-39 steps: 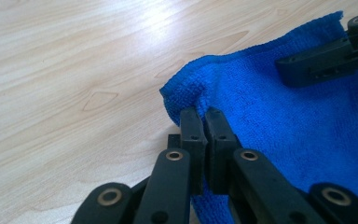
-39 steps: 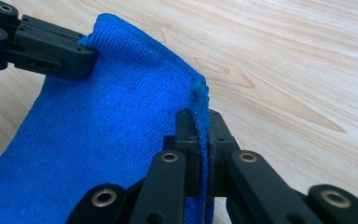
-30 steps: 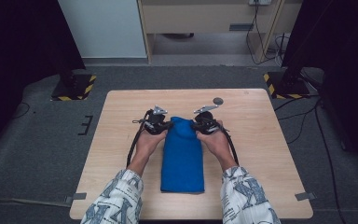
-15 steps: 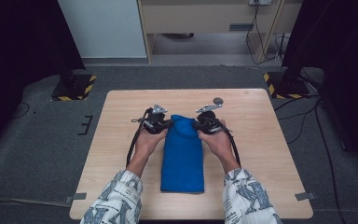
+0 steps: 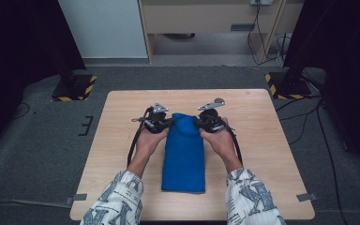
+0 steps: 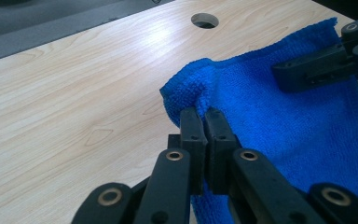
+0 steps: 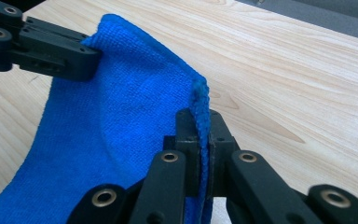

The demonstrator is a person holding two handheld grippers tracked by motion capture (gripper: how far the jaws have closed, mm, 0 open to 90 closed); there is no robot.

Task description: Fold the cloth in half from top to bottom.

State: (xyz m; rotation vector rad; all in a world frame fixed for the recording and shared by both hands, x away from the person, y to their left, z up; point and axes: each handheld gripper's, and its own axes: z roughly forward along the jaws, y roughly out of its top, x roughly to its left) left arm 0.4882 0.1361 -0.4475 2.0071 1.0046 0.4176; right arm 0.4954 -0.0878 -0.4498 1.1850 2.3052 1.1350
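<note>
A folded blue cloth (image 5: 183, 154) lies lengthwise on the middle of the wooden table (image 5: 262, 136). Its far end is lifted a little off the wood. My left gripper (image 5: 168, 123) is shut on the cloth's far left corner (image 6: 186, 91), and the terry edge bunches above its black jaws (image 6: 204, 122). My right gripper (image 5: 199, 123) is shut on the far right corner, with the cloth's hem (image 7: 202, 109) pinched between its jaws. Each gripper view shows the other gripper's jaws gripping the opposite corner of the blue cloth (image 6: 307, 121) (image 7: 121, 116).
A round hole (image 6: 204, 20) is cut in the tabletop beyond the cloth. Black cables (image 5: 133, 140) trail from the grippers back along the forearms. Dark stands with yellow-black striped bases (image 5: 75, 86) sit on the grey floor beyond the table's far corners.
Both grippers have drawn slightly toward the person with the cloth's far end held between them. The near end of the cloth has stayed flat on the table.
</note>
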